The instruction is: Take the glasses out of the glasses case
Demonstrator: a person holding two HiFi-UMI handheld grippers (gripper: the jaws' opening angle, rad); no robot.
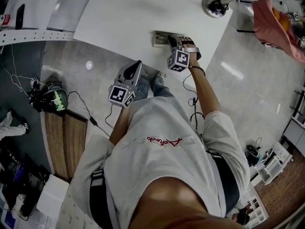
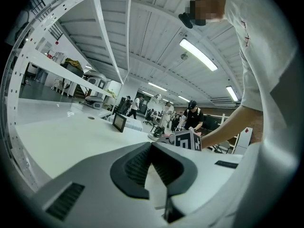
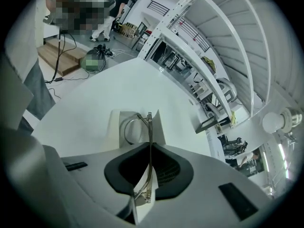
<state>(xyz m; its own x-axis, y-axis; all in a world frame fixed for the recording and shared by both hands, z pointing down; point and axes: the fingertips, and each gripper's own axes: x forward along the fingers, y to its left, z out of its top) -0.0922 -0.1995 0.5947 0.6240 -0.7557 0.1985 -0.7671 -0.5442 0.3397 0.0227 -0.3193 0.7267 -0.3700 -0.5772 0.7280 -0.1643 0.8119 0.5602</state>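
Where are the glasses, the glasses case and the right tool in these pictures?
glasses (image 3: 150,127), right gripper view, on the temple arm above the fingertips.
glasses case (image 1: 158,40), head view, on its bare left part.
right tool (image 3: 150,145), right gripper view, midway between its fingertips, shut on the glasses.
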